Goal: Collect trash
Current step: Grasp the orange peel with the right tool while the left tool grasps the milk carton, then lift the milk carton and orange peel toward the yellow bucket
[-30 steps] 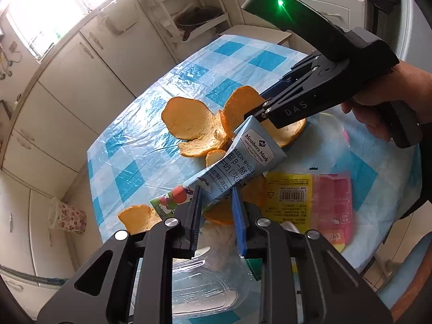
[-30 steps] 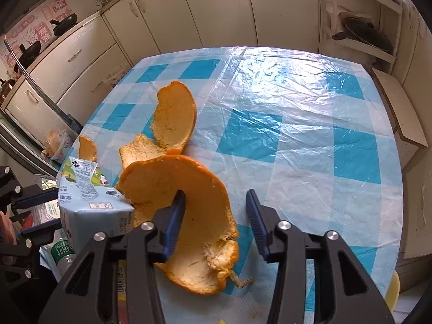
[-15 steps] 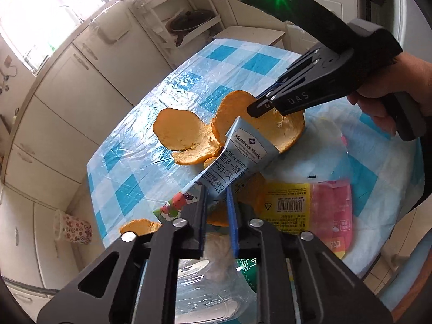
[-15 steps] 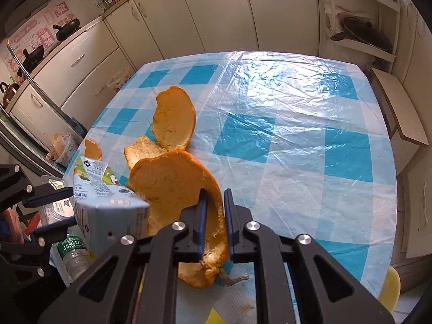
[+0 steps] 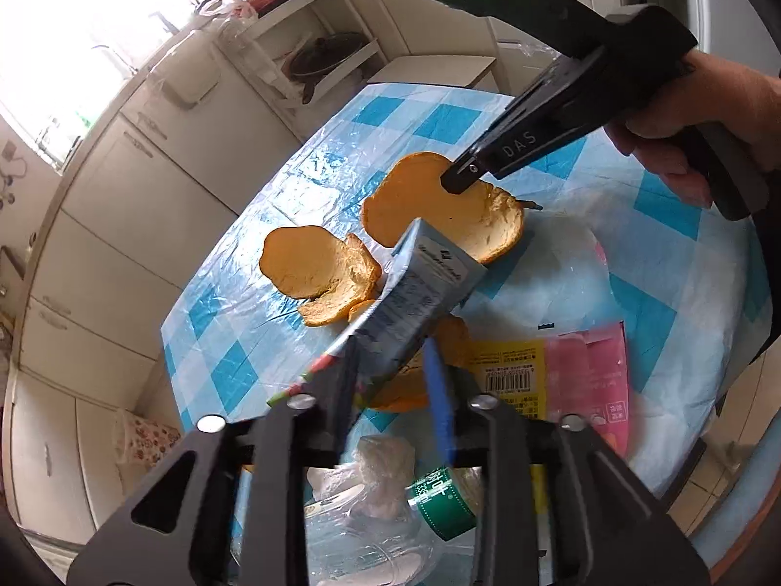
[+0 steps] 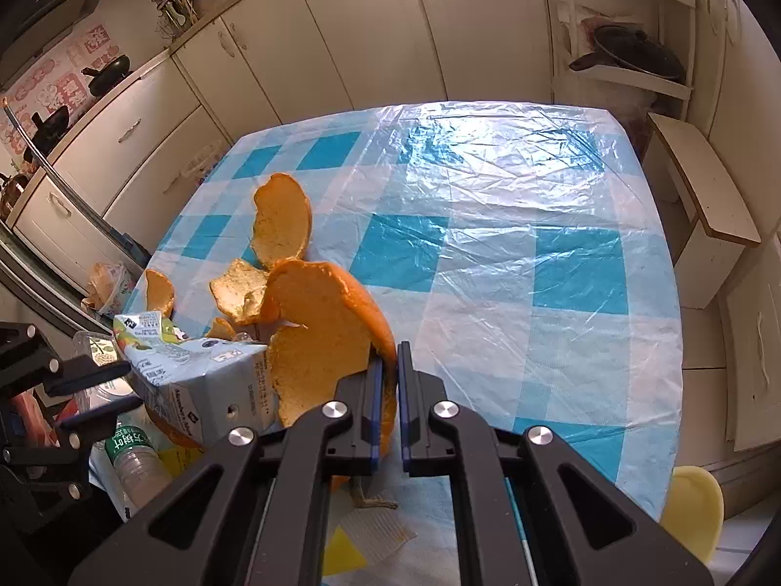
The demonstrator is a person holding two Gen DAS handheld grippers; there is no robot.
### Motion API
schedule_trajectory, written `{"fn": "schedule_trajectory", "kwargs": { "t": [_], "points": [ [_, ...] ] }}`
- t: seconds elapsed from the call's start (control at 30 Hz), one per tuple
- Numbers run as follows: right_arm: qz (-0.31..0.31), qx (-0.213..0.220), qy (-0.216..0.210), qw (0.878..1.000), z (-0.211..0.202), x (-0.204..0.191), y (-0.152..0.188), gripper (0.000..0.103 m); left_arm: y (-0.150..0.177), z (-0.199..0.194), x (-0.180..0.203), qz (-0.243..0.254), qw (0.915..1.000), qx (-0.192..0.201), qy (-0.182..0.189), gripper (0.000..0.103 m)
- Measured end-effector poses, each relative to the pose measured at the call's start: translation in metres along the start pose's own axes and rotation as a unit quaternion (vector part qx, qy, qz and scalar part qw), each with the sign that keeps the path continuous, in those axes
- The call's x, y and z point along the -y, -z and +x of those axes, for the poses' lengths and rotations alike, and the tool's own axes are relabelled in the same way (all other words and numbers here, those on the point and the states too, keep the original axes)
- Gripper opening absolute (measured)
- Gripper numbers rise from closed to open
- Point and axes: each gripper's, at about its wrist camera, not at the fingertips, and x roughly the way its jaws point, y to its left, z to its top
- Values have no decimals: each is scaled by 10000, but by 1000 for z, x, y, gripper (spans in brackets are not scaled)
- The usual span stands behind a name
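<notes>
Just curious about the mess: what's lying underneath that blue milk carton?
Under the milk carton lies an orange peel piece, partly showing, beside a yellow and pink wrapper on the checked tablecloth. Whatever else sits directly beneath the carton is covered.

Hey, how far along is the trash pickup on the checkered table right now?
Early. Nothing visibly binned yet. In hand: the right tool is shut on the big orange peel; the left tool has the milk carton between its jaws, which are opening. Left on the table: smaller peel pieces, the yellow-pink wrapper, a plastic bottle.
</notes>
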Motion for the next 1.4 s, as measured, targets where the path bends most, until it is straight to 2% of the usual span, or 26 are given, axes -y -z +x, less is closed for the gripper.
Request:
{"fn": "schedule_trajectory", "kwargs": {
  "t": [0.13, 0.23, 0.37, 0.4, 0.47, 0.57, 0.67, 0.83, 0.97, 1.17, 1.23, 1.4],
  "points": [
    [27, -19, -3, 10000, 0, 2, 0, 6, -2, -3, 8, 230, 9997, 69, 9, 50],
    [37, -17, -20, 10000, 0, 2, -1, 6, -6, 3, 4, 183, 9997, 5, -132, 51],
    [50, -37, -30, 10000, 1, 4, 0, 6, -10, 9, -1, 163, 9998, -44, -39, 51],
    [50, -45, -32, 10000, 1, 4, 0, 6, -10, 13, -2, 157, 9998, -111, 10, 49],
    [51, -51, -37, 10000, 1, 5, 0, 6, -10, 22, -1, 168, 9995, -273, -50, 34],
    [37, -33, -58, 10000, 0, 5, 1, 6, -11, 21, -6, 67, 9996, -241, -157, 27],
    [96, 62, -101, 9999, -5, 9, 1, 6, -13, 10, -32, -557, 9981, -60, -248, 24],
    [256, 304, -180, 9990, -22, 20, 2, 6, -7, -14, -80, -1686, 9848, 347, -224, 24],
    [390, 467, -227, 9979, -35, 29, 4, 6, 2, -27, -107, -2501, 9662, 630, -30, 24],
    [495, 686, -260, 9961, -55, 39, 8, 6, 6, -40, -123, -3093, 9449, 1028, 322, 24],
    [525, 736, -267, 9956, -60, 42, 9, 6, 5, -40, -122, -3142, 9427, 1061, 366, 24],
    [570, 900, -244, 9940, -76, 51, 10, 6, -5, -40, -106, -3035, 9449, 1101, 546, 24]
  ]
}}
